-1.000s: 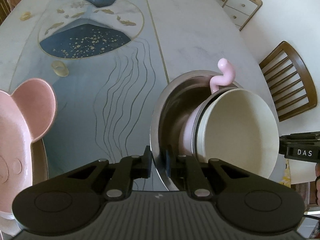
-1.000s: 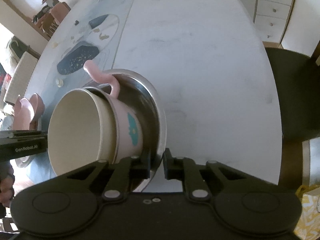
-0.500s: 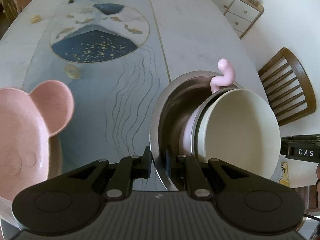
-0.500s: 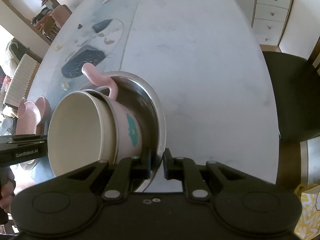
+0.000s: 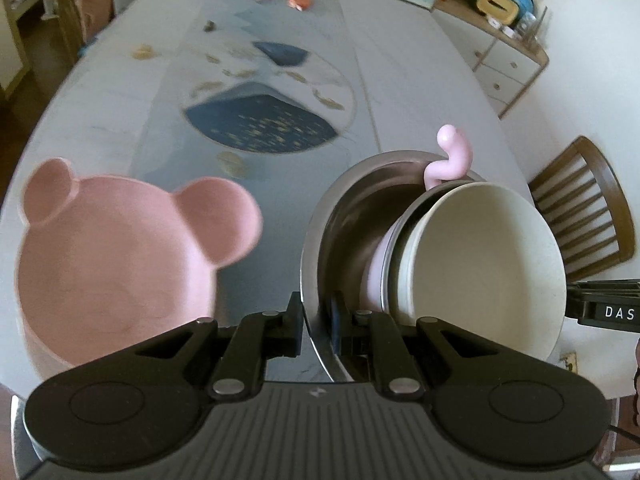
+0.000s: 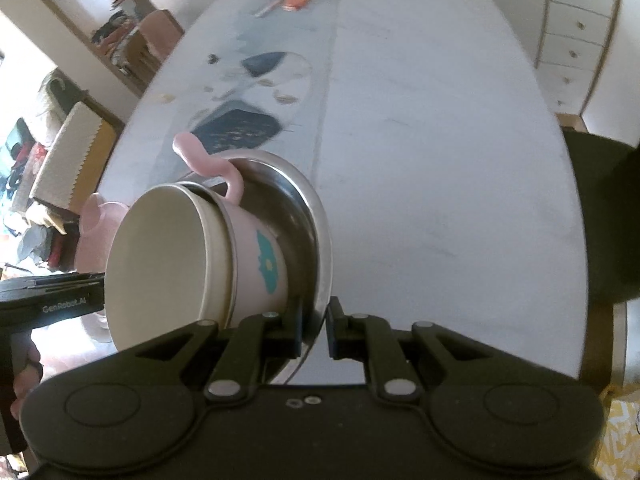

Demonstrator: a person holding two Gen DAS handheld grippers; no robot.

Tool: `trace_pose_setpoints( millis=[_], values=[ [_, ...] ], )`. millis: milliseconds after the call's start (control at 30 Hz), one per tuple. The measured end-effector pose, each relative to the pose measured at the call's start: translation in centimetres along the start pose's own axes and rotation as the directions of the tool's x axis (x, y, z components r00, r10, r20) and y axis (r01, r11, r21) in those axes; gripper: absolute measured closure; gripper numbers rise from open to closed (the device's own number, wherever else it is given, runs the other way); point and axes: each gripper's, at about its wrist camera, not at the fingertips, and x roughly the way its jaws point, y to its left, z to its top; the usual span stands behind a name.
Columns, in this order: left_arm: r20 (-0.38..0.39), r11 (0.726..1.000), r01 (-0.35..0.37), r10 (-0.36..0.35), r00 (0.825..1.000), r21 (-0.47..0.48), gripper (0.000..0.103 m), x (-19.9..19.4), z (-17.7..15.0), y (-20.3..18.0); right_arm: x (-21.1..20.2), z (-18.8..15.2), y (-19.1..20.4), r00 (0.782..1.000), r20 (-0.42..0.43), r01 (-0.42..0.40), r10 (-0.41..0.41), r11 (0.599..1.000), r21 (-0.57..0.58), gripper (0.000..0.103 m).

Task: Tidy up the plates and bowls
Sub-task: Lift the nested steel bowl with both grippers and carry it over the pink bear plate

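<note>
steel bowl [image 5: 340, 216] raised off table [image 5: 420, 92] since before | left claw [image 5: 316, 320], right claw [image 6: 314, 326] clamping its rim, angled steeply down

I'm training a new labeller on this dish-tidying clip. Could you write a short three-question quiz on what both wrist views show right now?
1. True or false: both hand-held grippers clamp the rim of the same steel bowl.
2. What sits nested inside the pink cup? A) a spoon B) a cream bowl C) nothing
3. Fill in: the pink plate is shaped like a ____ head.

Key:
1. True. The left hand-held gripper and the right hand-held gripper pinch opposite sides of its rim.
2. B, the cream bowl.
3. Bear; it has two round ears.
</note>
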Motion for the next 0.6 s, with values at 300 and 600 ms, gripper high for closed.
trace_pose_setpoints(
  millis=[300,600],
  values=[
    [0.045,0.996,-0.072,0.074,0.996,-0.054,0.091,-3.3,0.4,5.8,2.0,1.6,7.1,0.999,0.0,-0.047,0.047,0.995,-0.084,0.09],
    [0.071,0.987,-0.122,0.13,0.989,-0.1,0.091,-4.9,0.6,12.0,5.3,2.7,12.8,0.997,-0.02,-0.08,0.078,0.989,-0.123,0.09]
  ],
)
